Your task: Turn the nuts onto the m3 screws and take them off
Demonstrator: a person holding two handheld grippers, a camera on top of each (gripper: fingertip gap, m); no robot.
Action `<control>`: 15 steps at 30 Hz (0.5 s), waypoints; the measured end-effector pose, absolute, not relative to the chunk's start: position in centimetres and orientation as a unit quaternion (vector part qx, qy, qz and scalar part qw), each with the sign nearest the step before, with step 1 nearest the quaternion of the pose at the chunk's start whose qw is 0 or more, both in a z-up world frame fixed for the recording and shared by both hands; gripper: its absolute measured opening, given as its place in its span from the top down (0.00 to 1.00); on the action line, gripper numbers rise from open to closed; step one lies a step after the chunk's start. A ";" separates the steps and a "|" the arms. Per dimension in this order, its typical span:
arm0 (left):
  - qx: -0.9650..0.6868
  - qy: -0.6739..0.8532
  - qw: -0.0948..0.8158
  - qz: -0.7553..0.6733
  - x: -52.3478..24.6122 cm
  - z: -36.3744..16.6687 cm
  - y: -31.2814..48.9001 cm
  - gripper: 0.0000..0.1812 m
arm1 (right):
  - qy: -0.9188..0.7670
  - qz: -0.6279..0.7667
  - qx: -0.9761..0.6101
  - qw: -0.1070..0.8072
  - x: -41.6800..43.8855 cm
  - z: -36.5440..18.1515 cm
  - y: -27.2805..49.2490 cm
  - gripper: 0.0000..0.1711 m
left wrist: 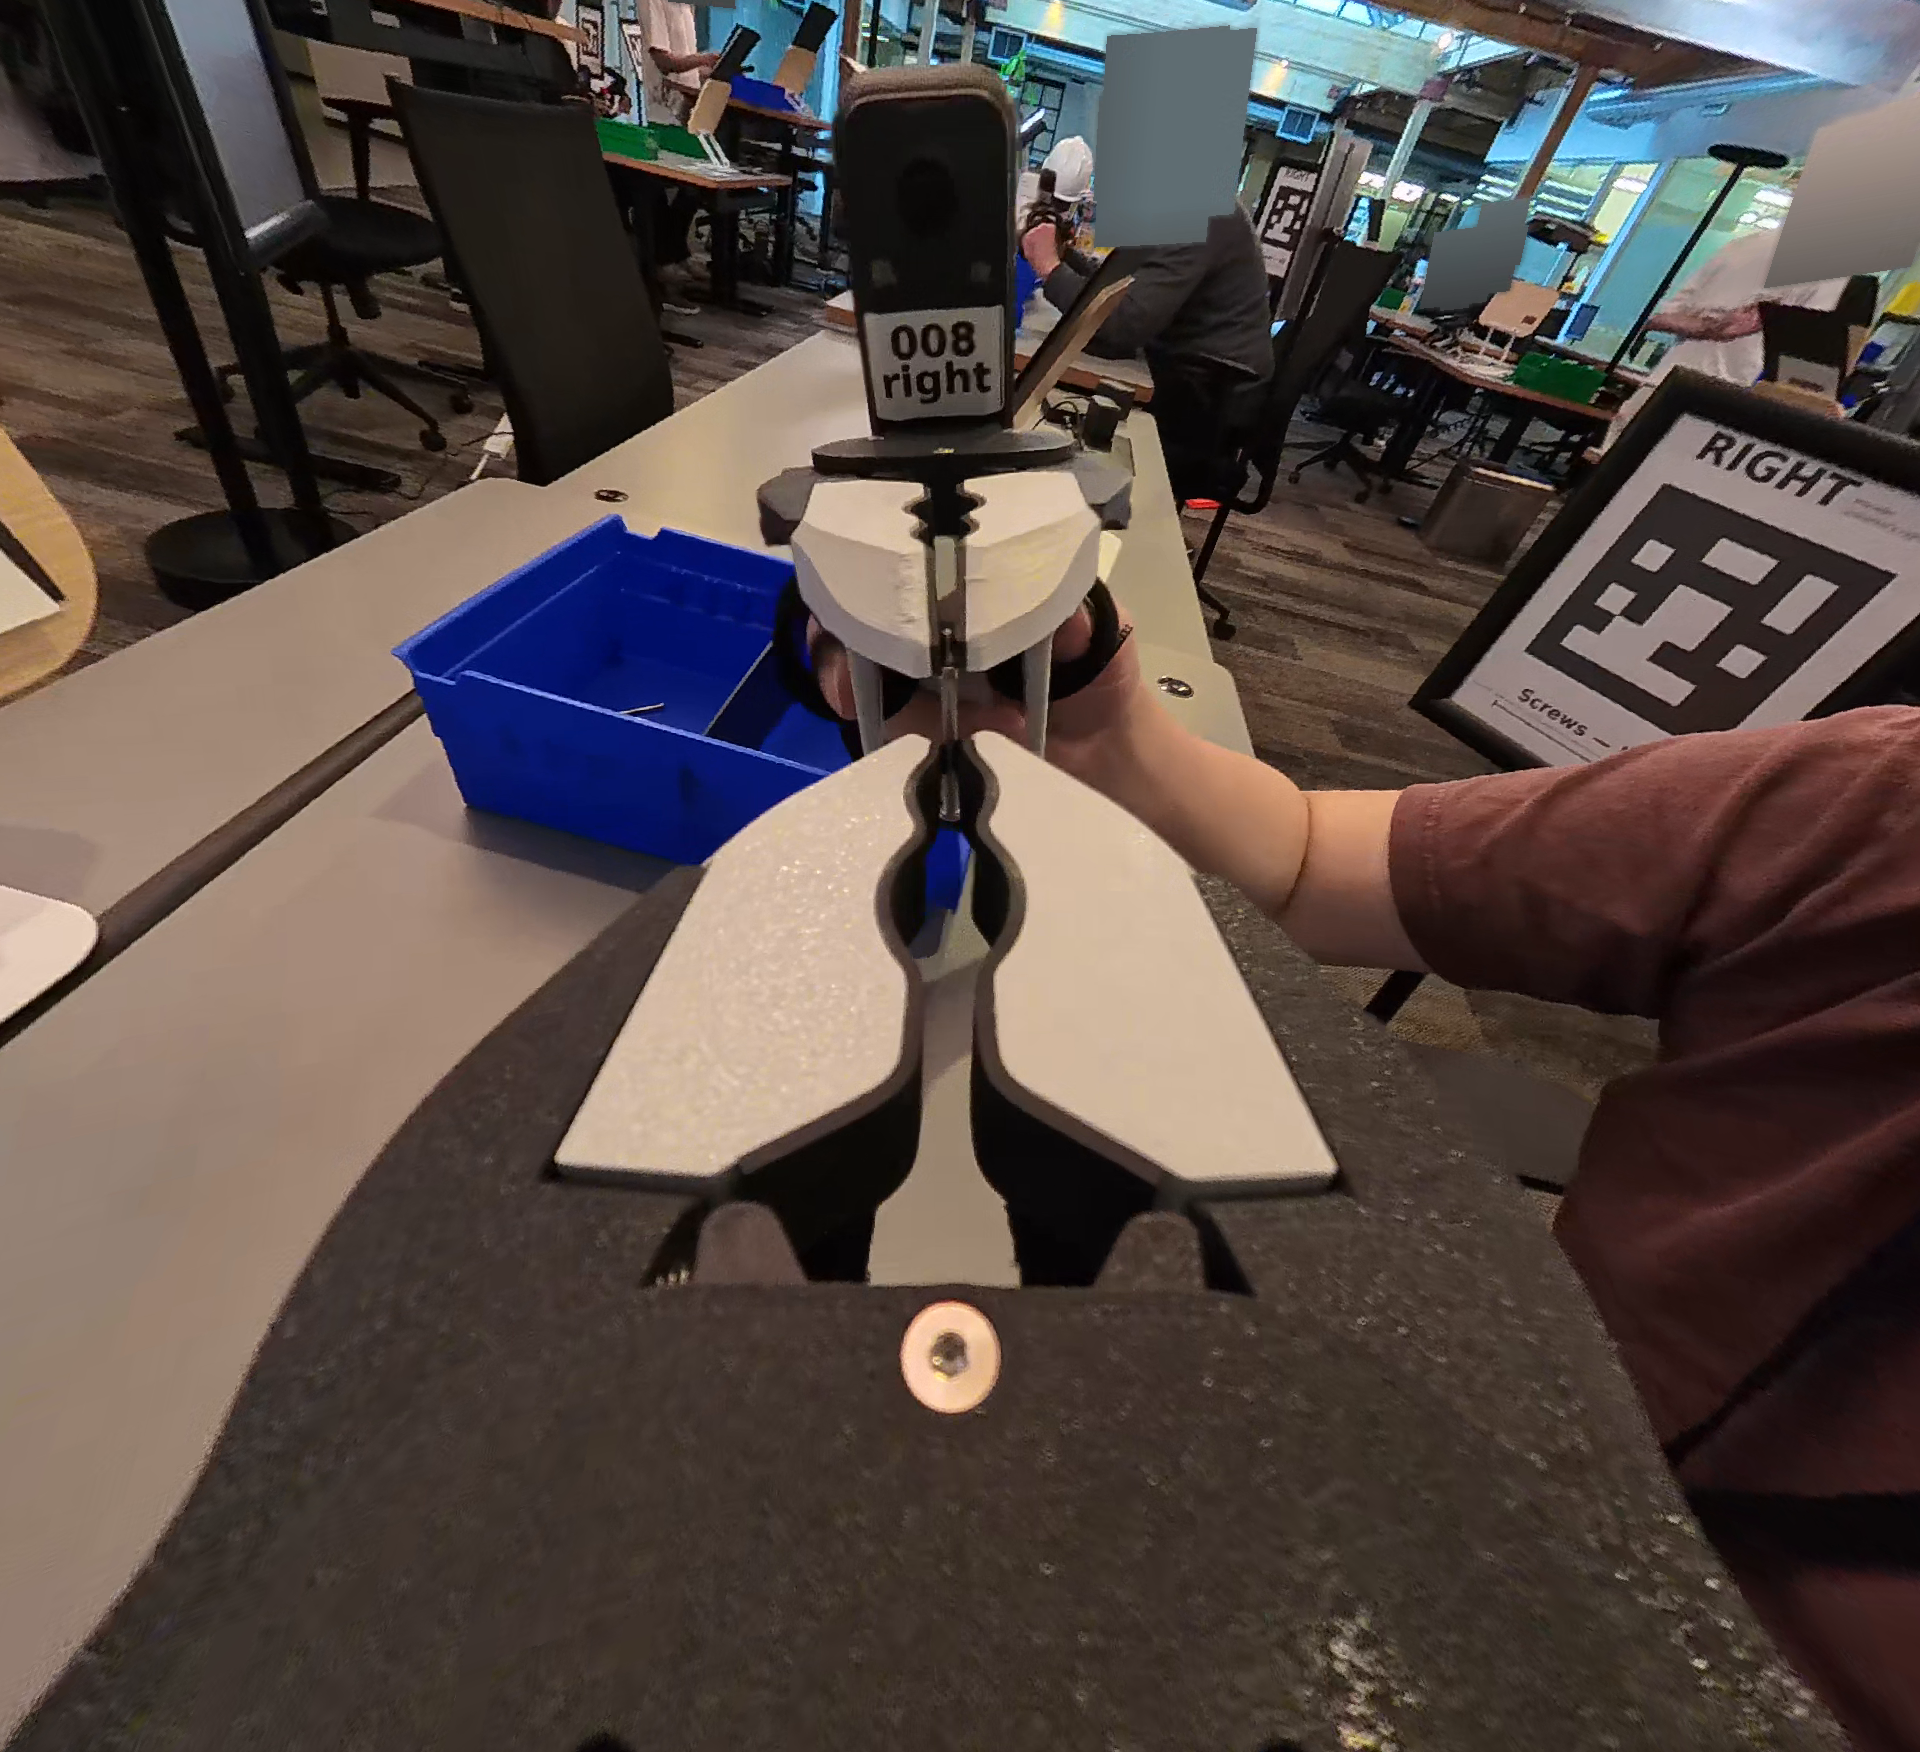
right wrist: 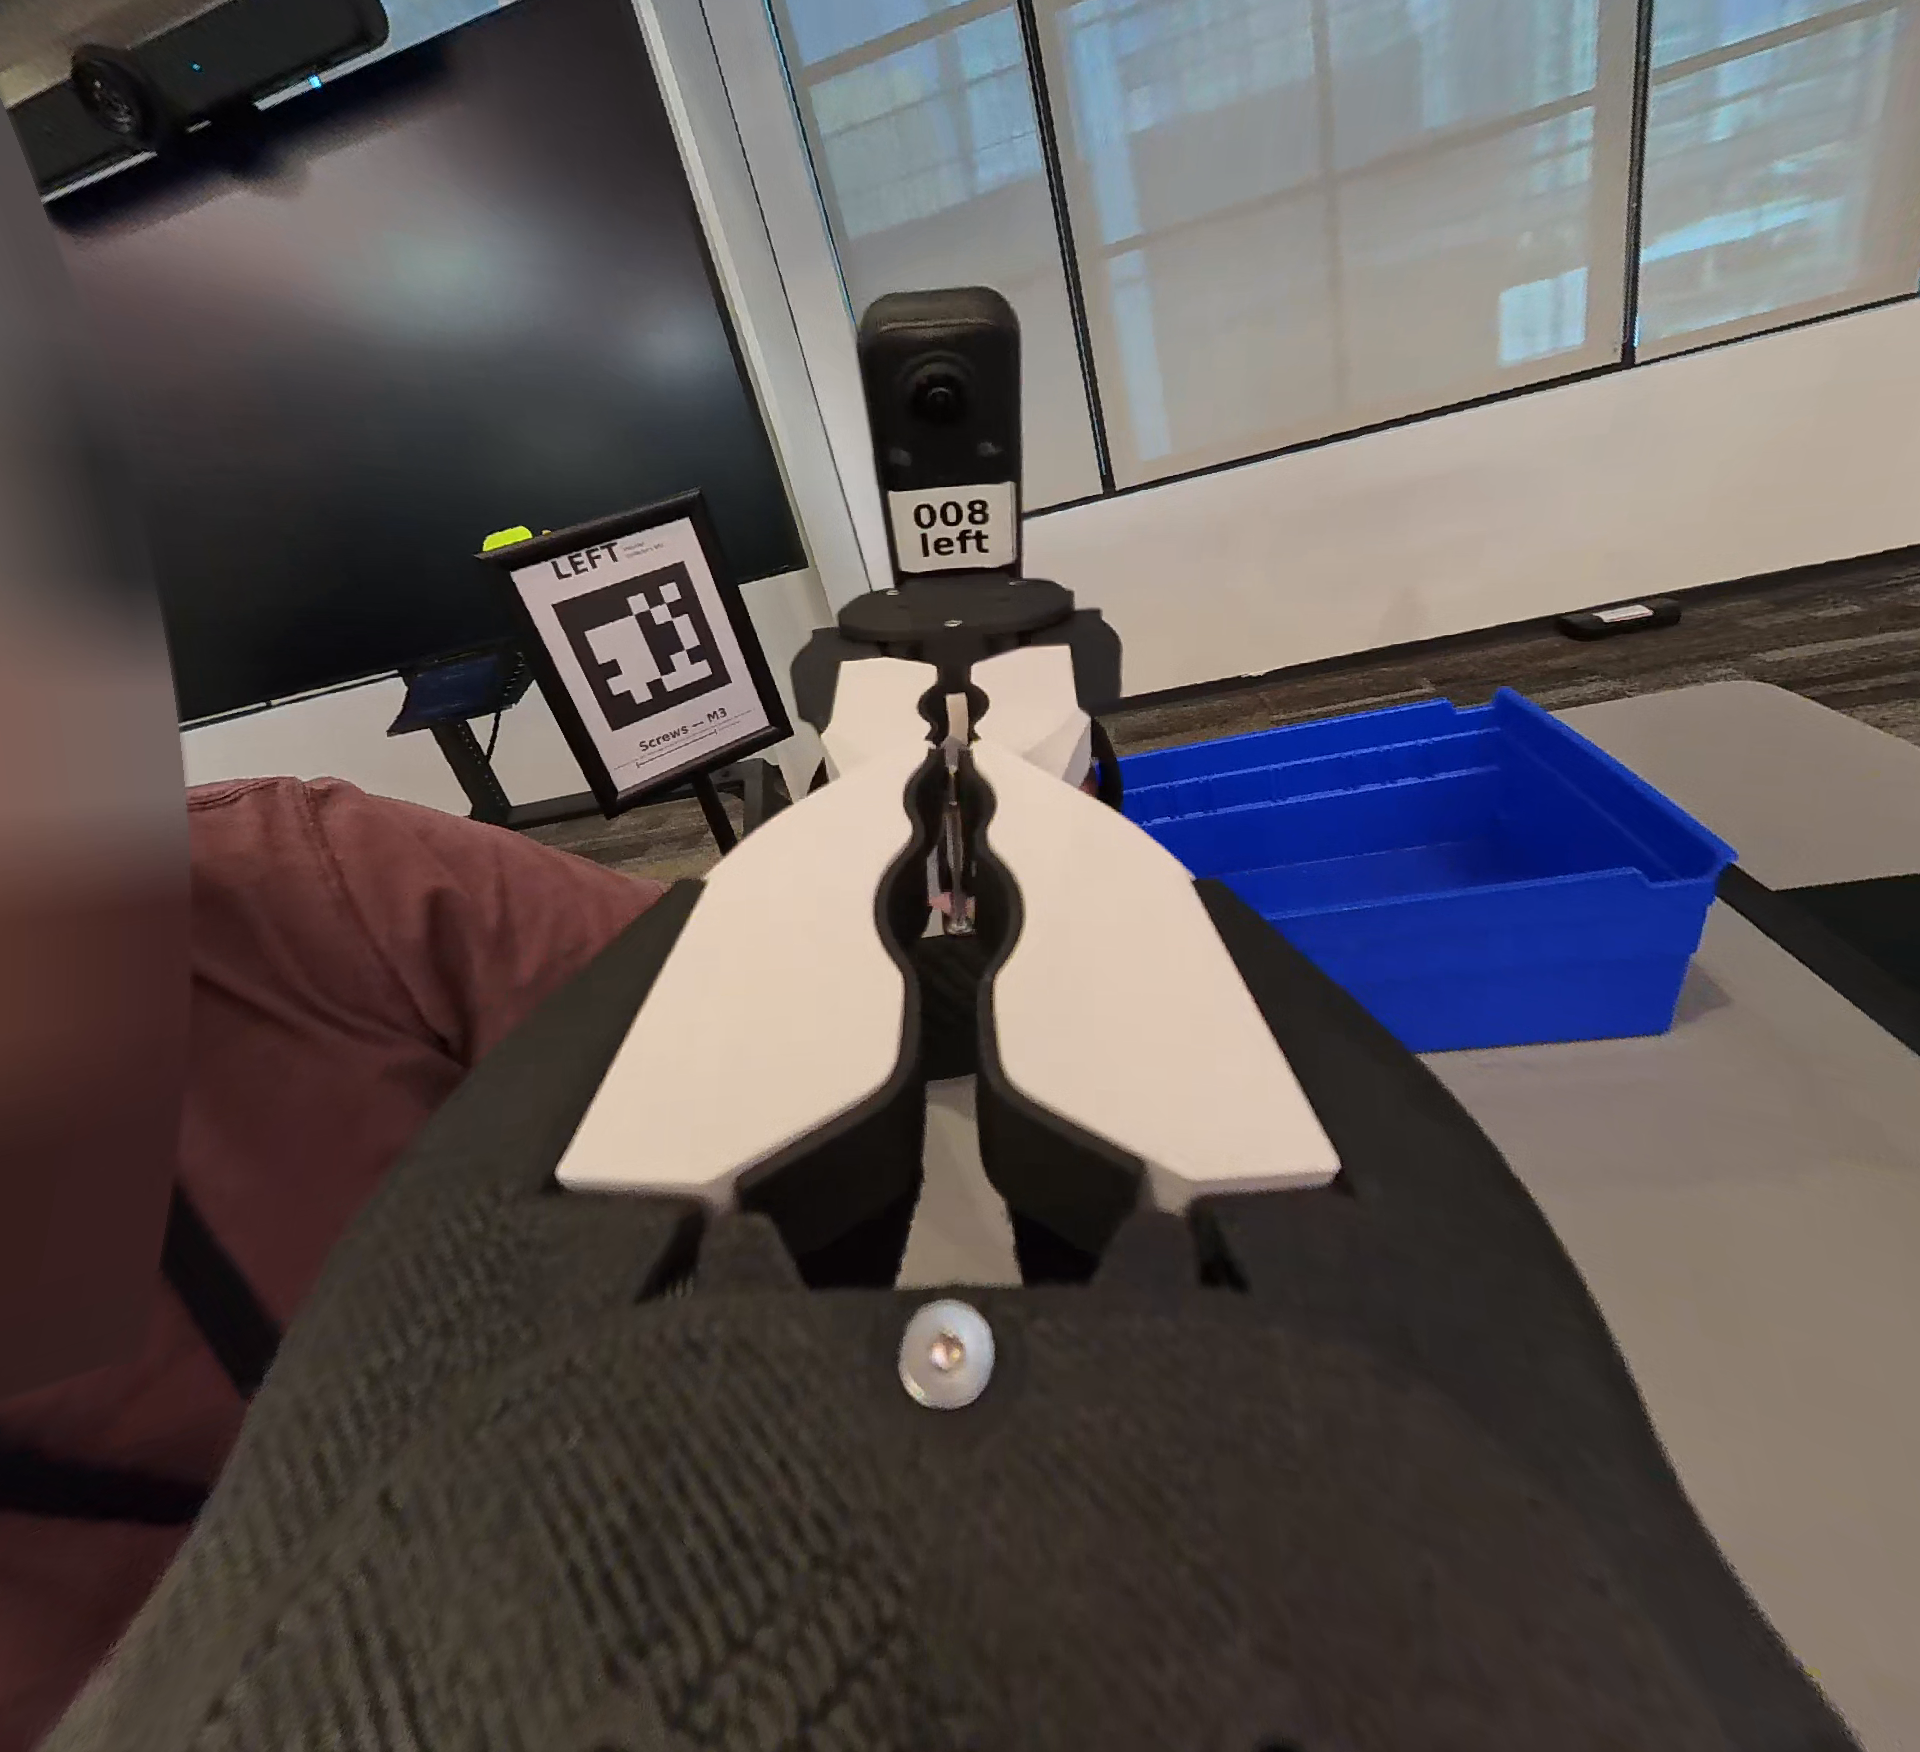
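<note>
**Two claws nose to nose over the blue bin**

Grey laminate worktop (left wrist: 260, 954) in a big open office: desks, black chairs, and windows on the right wrist camera's side. The landmark is the blue plastic parts bin (left wrist: 623, 694), sitting on the worktop. A framed black-and-white marker sign (left wrist: 1704, 580) stands off to the side of it, and there's a big dark screen (right wrist: 416, 372) behind a second marker sign (right wrist: 649, 642).

Both claws meet tip to tip above the bin's near edge. The thin metal M3 screw (left wrist: 948, 746) bridges them. The left claw (left wrist: 948, 767) is pressed together on one end, the right claw (right wrist: 951, 772) on the other. I can't make out a nut.
</note>
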State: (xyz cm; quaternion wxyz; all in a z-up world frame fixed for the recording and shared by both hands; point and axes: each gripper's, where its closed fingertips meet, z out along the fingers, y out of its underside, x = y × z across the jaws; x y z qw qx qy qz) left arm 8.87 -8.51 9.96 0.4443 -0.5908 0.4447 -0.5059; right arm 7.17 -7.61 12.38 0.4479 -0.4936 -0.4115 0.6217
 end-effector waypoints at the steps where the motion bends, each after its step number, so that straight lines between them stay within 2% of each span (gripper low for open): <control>1: -0.591 0.443 0.442 -0.510 8.9 9.9 -8.5 0.98 | -0.413 0.621 -0.494 0.447 7.1 12.3 -7.6 0.98; 4: -0.594 0.429 0.436 -0.523 9.0 9.8 -8.2 0.92 | -0.413 0.627 -0.494 0.439 6.9 12.1 -7.8 0.98; 8: -0.589 0.432 0.399 -0.555 9.5 9.2 -8.8 0.99 | -0.409 0.628 -0.496 0.438 6.7 11.9 -7.7 0.98; 15: -0.589 0.423 0.367 -0.583 10.0 8.7 -8.9 0.99 | -0.406 0.625 -0.497 0.443 6.9 11.9 -7.3 0.99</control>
